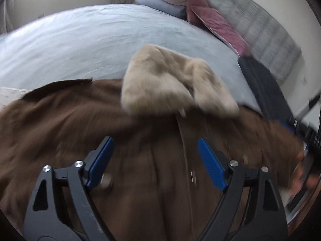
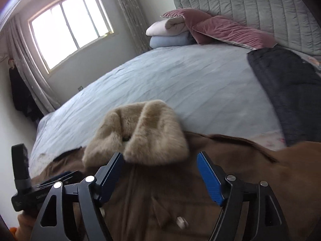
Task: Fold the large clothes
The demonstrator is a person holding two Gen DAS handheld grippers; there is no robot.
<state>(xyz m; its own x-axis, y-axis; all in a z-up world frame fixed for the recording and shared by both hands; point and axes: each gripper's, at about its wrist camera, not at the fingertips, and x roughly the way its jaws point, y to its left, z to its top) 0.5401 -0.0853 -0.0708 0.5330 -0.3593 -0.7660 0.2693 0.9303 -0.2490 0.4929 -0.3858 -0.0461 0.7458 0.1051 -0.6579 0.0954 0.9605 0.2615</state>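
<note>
A large brown coat (image 1: 66, 120) (image 2: 270, 172) lies spread on the near side of the bed, its beige fur collar (image 1: 166, 84) (image 2: 140, 132) toward the far side. My left gripper (image 1: 154, 152) hangs above the coat's front, its blue pads wide apart and nothing between them. My right gripper (image 2: 160, 166) is also open over the coat, just short of the collar, and holds nothing. The other gripper shows at the right edge of the left wrist view and at the lower left of the right wrist view. The left wrist view is blurred.
A light blue sheet (image 2: 170, 76) covers the bed. Folded blankets (image 2: 168, 32), pink pillows (image 2: 230, 30) and a grey quilted headboard (image 2: 260, 6) sit at the head. A dark grey blanket (image 2: 291, 92) lies along the right side. A window (image 2: 70, 24) with curtains is at the left.
</note>
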